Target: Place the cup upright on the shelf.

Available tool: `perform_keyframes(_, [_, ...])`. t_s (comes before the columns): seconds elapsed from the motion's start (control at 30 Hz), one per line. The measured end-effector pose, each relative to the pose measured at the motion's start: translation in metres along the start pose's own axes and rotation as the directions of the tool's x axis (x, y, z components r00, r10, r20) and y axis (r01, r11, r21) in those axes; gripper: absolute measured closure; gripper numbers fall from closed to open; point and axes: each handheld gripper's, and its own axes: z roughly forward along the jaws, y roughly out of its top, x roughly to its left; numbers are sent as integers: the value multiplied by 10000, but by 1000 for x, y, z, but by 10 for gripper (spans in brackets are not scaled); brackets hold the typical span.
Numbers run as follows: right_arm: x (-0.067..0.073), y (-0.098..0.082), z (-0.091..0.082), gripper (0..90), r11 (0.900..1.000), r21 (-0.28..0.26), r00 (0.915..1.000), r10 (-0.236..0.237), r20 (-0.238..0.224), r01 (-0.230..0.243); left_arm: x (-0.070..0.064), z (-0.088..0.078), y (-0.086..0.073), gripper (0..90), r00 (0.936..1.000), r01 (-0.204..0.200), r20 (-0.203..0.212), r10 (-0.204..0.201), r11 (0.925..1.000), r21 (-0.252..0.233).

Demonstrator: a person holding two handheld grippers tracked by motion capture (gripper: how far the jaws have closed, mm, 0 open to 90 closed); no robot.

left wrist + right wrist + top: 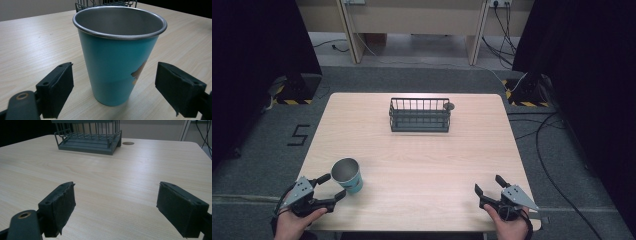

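From the high view, a teal cup with a metal inside stands upright near the front left of the light wooden surface, its mouth up and its long axis vertical, the body narrowing toward the base. The left tongs lie just at the cup's near side, the jaws spread apart with the cup's base between their tips, not touching it as far as this view tells. The left hand comes in from the bottom edge and holds the tool low, angled toward the right and away. The right tongs sit near the front right corner, jaws apart, pointing up the surface and a little left, with the right hand behind them at the front edge. A dark wire basket stands toward the far middle, well apart from the cup, with a broad bare stretch of wood between them.

In the left gripper view, the cup rises upright between the two black jaws, which stand wide with a gap on each side of its wall. A tan mark shows low on its right side. The basket's rim peeks behind the cup.

In the right gripper view, the jaws stand wide apart over bare wood, holding nothing. The basket sits far ahead, a small round disc just beside its right end
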Motion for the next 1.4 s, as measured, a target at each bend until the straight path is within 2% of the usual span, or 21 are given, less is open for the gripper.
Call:
perform_keyframes(0.17, [0,0,2,159,10000,23,10000,-38,-31,38,0,5,1,145,10000,-41,80,40,9999,127])
perform_keyframes(0.27, [0,0,2,159,10000,42,10000,-45,-41,45,2,12,4,145,9995,285,138,-285,9996,31])
perform_keyframes(0.7, [0,0,2,159,10000,34,10000,-52,-61,52,3,32,14,143,9991,-133,411,130,9999,65])
perform_keyframes(1.4, [-1,0,3,160,10000,62,10000,-6,-33,6,2,39,16,158,9978,-369,541,385,9988,-314])
